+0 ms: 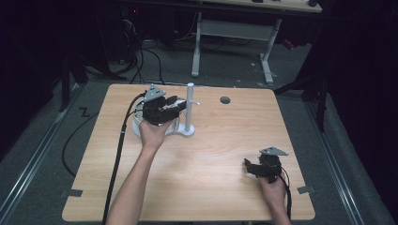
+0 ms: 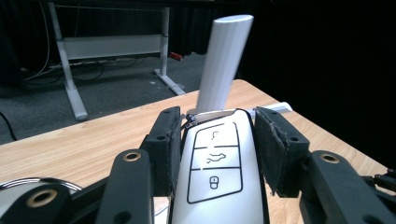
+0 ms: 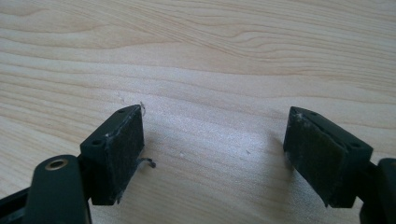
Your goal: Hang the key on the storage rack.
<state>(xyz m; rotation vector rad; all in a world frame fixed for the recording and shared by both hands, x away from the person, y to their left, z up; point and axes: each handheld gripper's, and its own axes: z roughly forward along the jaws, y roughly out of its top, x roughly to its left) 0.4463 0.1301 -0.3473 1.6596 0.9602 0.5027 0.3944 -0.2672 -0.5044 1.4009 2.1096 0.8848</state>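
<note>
The left gripper (image 2: 212, 140) holds one car key fob (image 2: 217, 172) between its two black jaws; the rough dark pads (image 2: 273, 149) press on both long sides of it. The fob is smooth, glossy and white, with rounded edges, a thin chrome strip at its far end and three buttons outlined in black. Its long axis runs along the jaws, and the chrome end points away from the hand toward one matte white post (image 2: 224, 63), a round column that stands upright just behind it. In the high view this post (image 1: 189, 108) rises from a flat white base (image 1: 180, 131) at the far left part of the table (image 1: 211, 159), which has a light wood grain. The right gripper (image 3: 212, 149) rests low over bare wood near the right front corner, its two jaws wide apart with nothing between them.
</note>
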